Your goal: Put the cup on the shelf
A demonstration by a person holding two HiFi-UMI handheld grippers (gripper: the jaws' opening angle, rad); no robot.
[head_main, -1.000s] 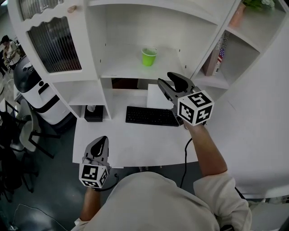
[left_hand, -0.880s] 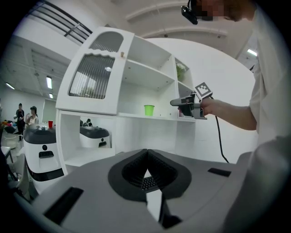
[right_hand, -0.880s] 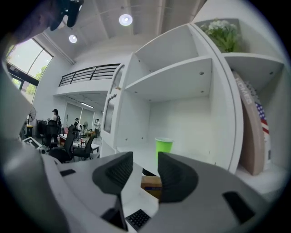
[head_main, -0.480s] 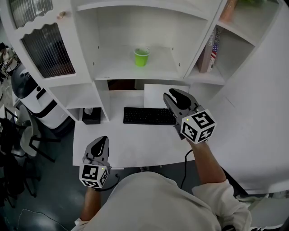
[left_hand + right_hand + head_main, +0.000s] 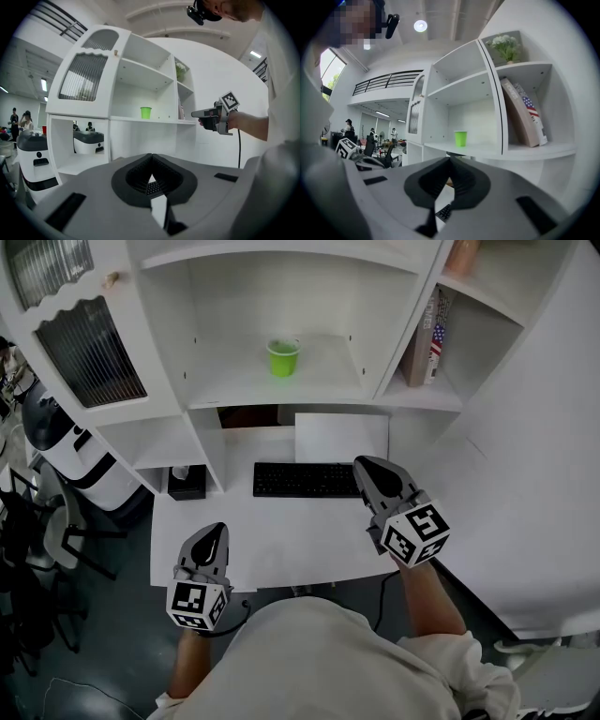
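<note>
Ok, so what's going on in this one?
A person holds a gripper in each hand at a white desk. The green cup stands upright on the middle shelf, nothing touching it. The right gripper hangs over the desk beside the keyboard; its jaws have just been closing and now meet, empty. The left gripper sits at the desk's near edge, also shut and empty.

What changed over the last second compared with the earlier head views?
The right gripper drew back from the shelf to above the desk; its jaws have just been closing and are now shut on nothing. The green cup stays upright on the shelf, untouched. The left gripper remains shut and empty at the desk's front edge.
</note>
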